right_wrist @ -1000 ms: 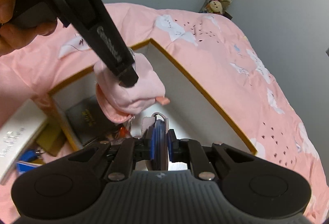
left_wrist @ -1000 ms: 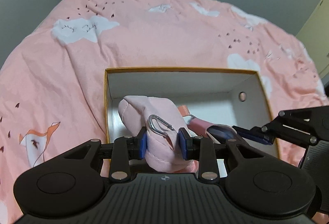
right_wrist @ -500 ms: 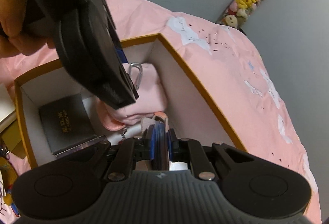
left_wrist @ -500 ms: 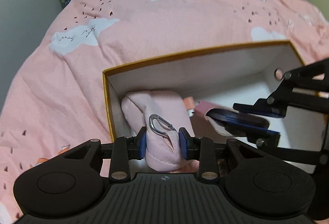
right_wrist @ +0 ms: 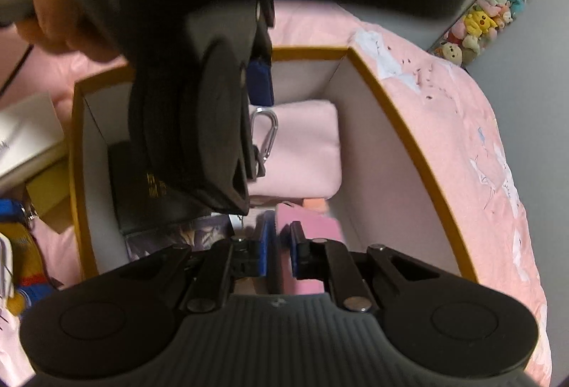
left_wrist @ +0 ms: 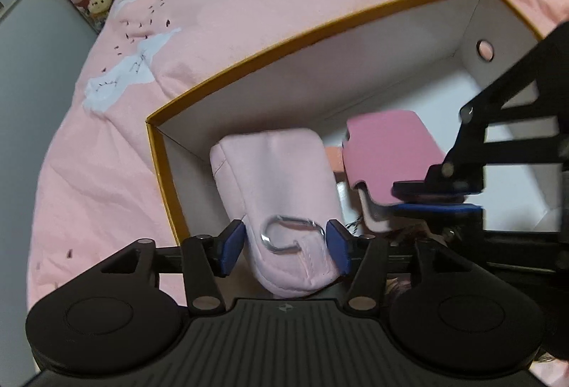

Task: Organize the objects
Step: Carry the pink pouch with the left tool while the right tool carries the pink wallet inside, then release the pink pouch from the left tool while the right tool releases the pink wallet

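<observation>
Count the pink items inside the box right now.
2. The pale pink pouch sits at the box's corner between the left gripper's opening jaws; the darker pink case is clamped by the right gripper. More may be hidden.

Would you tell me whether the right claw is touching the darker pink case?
Touching. In the left wrist view, the right claw pinches the lower edge of the darker pink case between its blue pads, no gap visible.
</observation>
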Demonstrator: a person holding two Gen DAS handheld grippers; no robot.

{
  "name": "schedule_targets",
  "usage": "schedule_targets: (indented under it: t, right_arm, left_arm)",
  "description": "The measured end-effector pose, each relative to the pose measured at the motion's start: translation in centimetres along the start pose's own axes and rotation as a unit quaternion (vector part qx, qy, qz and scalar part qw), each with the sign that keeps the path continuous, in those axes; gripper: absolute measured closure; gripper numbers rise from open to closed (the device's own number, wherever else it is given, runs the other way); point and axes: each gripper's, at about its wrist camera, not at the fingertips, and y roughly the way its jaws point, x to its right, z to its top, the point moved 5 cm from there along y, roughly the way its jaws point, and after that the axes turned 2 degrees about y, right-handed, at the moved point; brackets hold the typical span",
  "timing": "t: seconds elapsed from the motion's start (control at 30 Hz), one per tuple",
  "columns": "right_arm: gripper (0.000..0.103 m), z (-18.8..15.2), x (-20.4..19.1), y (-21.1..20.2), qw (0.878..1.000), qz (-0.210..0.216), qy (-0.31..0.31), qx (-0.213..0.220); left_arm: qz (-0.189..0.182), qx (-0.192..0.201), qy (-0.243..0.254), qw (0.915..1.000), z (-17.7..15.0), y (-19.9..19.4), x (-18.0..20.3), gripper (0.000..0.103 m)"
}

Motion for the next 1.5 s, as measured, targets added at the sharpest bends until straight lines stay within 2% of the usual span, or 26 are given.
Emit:
schedule_targets:
  t: [0.1, 0.13, 0.23, 0.3, 0.33, 0.37, 0.4, 0.43, 0.47, 0.5, 0.67, 0.73, 0.8, 0.9, 0.97, 1.17, 1.23, 1.3, 1.4, 1.5]
  right_arm:
    - [0.098, -0.4, 0.3, 0.6, 1.000, -0.001, 0.001, -0.004]
    - [0.098, -0.6, 0.4, 0.7, 1.000, 0.000, 0.005, -0.004]
    - [0.097, -0.7, 1.0, 0.9, 0.999, 0.009, 0.033, -0.004]
    - [0.089, -0.8, 1.8, 0.6, 0.998, 0.016, 0.066, 0.002]
    - [0.088, -1.0, 2.2, 0.1, 0.997, 0.017, 0.081, 0.008]
    - [0.083, -0.9, 2.7, -0.1, 0.995, 0.020, 0.096, 0.012]
    - [0.080, -1.0, 3.3, -0.6, 0.993, 0.022, 0.113, 0.015]
    - [0.079, -1.0, 3.9, -1.0, 0.991, 0.023, 0.132, 0.016]
    - [0.078, -1.1, 4.5, -1.2, 0.988, 0.020, 0.151, 0.010]
    - [0.078, -1.3, 5.0, -1.3, 0.986, 0.014, 0.164, 0.001]
    - [0.078, -3.0, 6.2, -1.1, 0.972, -0.010, 0.220, -0.080]
    - [0.078, -4.2, 6.6, -0.7, 0.963, -0.001, 0.252, -0.096]
    - [0.077, -5.7, 7.0, -0.5, 0.953, 0.013, 0.285, -0.099]
    - [0.074, -6.3, 7.0, -0.2, 0.939, 0.043, 0.329, -0.094]
    - [0.072, -6.4, 6.9, 0.3, 0.930, 0.057, 0.353, -0.089]
    - [0.071, -6.5, 6.9, 1.5, 0.918, 0.062, 0.382, -0.081]
    - [0.076, -6.2, 6.9, 1.6, 0.920, 0.058, 0.382, -0.072]
    - [0.087, -5.8, 7.0, 1.8, 0.920, 0.057, 0.381, -0.065]
    - [0.091, -5.1, 7.3, 2.4, 0.917, 0.067, 0.390, -0.058]
    - [0.095, -4.3, 7.5, 2.8, 0.908, 0.091, 0.407, -0.046]
  left_arm:
    - [-0.019, 0.004, -0.013, 0.9997, 0.2, -0.4, -0.8, 0.038]
    - [-0.023, 0.006, -0.013, 0.9996, 0.3, -0.6, -1.0, 0.033]
    - [-0.033, 0.020, -0.014, 0.9992, 0.6, -1.4, -1.4, 0.033]
    - [-0.036, 0.024, -0.017, 0.9989, 0.9, -1.8, -1.9, 0.036]
    - [-0.039, 0.028, -0.017, 0.9987, 1.0, -1.9, -2.0, 0.041]
    - [-0.047, 0.034, -0.013, 0.9982, 1.2, -2.0, -2.1, 0.051]
    - [-0.054, 0.037, -0.007, 0.9978, 1.4, -2.0, -2.0, 0.056]
    - [-0.055, 0.033, -0.006, 0.9979, 1.5, -1.8, -2.1, 0.068]
    - [-0.057, 0.024, -0.008, 0.9981, 1.6, -1.4, -2.1, 0.074]
    - [-0.059, 0.017, -0.009, 0.9981, 1.7, -1.1, -2.0, 0.075]
    - [-0.051, -0.008, -0.031, 0.9982, 1.6, 0.7, -1.8, 0.082]
    - [-0.043, -0.012, -0.044, 0.9980, 1.4, 1.4, -1.8, 0.083]
    - [-0.034, -0.006, -0.050, 0.9982, 1.4, 1.4, -1.8, 0.085]
    - [-0.077, -0.027, -0.097, 0.9920, 1.1, 2.1, -1.9, 0.087]
    - [-0.062, -0.026, -0.103, 0.9924, 1.1, 2.5, -1.8, 0.091]
    - [-0.063, -0.022, -0.119, 0.9906, 1.3, 3.1, -1.9, 0.092]
    - [-0.066, -0.020, -0.120, 0.9904, 1.5, 3.1, -1.9, 0.092]
    - [-0.068, -0.017, -0.120, 0.9903, 1.5, 3.2, -1.8, 0.092]
    - [-0.074, -0.013, -0.123, 0.9896, 1.6, 3.2, -2.0, 0.092]
    - [-0.074, -0.011, -0.120, 0.9900, 1.7, 3.1, -2.0, 0.092]
